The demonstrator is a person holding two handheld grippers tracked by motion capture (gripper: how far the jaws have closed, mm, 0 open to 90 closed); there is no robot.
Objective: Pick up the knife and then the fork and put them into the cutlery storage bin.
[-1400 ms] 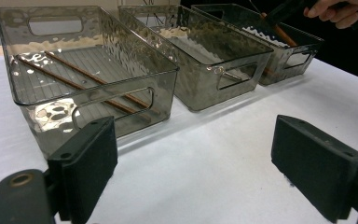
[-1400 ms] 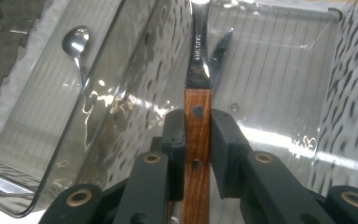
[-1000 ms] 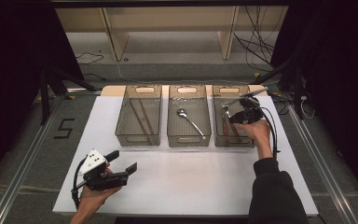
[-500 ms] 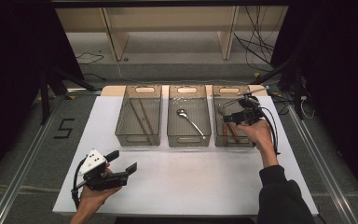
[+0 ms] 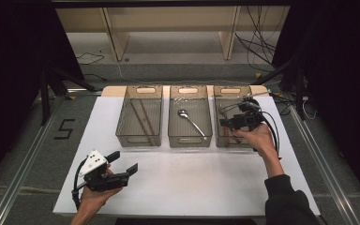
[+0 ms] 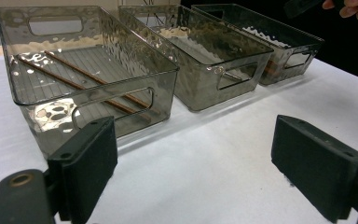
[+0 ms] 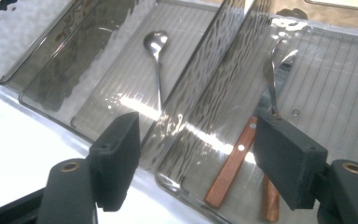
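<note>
The wooden-handled utensil (image 7: 230,169) lies flat in the right bin (image 5: 218,123), at 3 o'clock of the spoon (image 5: 190,120). The right gripper (image 5: 232,116) has just opened its jaws; nothing sits between them, so placement appears complete. The left gripper (image 5: 123,163) hangs spread, empty.

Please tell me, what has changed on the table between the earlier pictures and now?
The right claw has just opened over the right bin and lifted slightly; nothing is between its jaws, and the wooden-handled utensil lies in the bin. The left claw, the spoon and the chopsticks stayed put.
</note>
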